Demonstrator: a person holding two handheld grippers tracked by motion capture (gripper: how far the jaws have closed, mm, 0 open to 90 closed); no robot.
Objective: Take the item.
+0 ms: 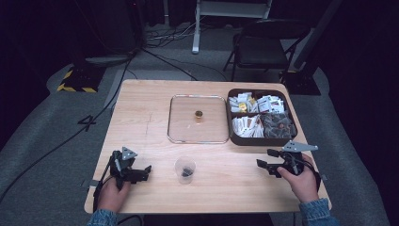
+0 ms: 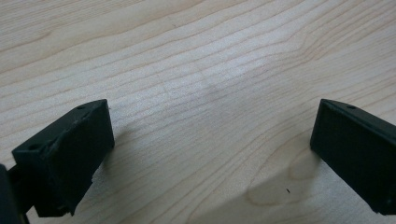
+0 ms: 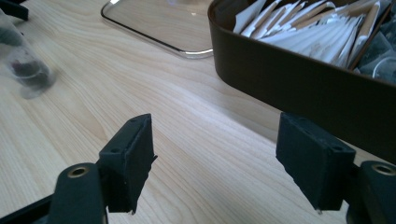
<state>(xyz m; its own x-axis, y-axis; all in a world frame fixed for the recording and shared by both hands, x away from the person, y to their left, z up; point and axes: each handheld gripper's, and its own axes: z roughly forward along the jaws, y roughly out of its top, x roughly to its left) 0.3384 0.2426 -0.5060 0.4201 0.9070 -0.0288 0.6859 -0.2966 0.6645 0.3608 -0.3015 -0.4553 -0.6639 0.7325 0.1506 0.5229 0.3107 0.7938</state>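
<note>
Seen from above, a wooden table (image 1: 141, 117) holds a clear cup (image 1: 185, 170) between the left gripper (image 1: 146, 172) and right gripper (image 1: 264, 159). Both are held wide open and empty. The packet box (image 3: 299, 88) is shown close in the right gripper view.

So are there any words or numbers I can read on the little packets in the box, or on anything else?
No text here can be read.
Packets in the brown box: any print on them is too small and blurred to read, also in the right gripper view.
Clear lid and its small gold knob: no words seen.
Plastic cup: no label seen.
Table: plain wood.
</note>
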